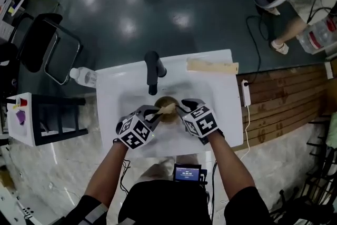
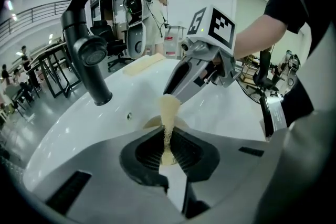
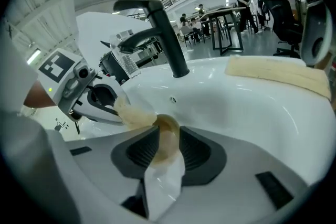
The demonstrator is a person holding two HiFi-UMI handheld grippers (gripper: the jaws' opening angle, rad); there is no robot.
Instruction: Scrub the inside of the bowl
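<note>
Nearest the lens, the left gripper (image 2: 167, 134) has its jaws pinched nearly closed on a pale fibrous scrubber (image 2: 169, 108), angled down at the brown bowl (image 1: 169, 103) in the white sink (image 1: 224, 87) at centre frame. The right gripper (image 3: 169, 132) faces it, jaws partly apart with the bowl's rim in the gap but unclamped, probably ready to steady it.

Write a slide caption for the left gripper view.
Left claw clamps a pale scrubber at the bowl in the white sink.
</note>
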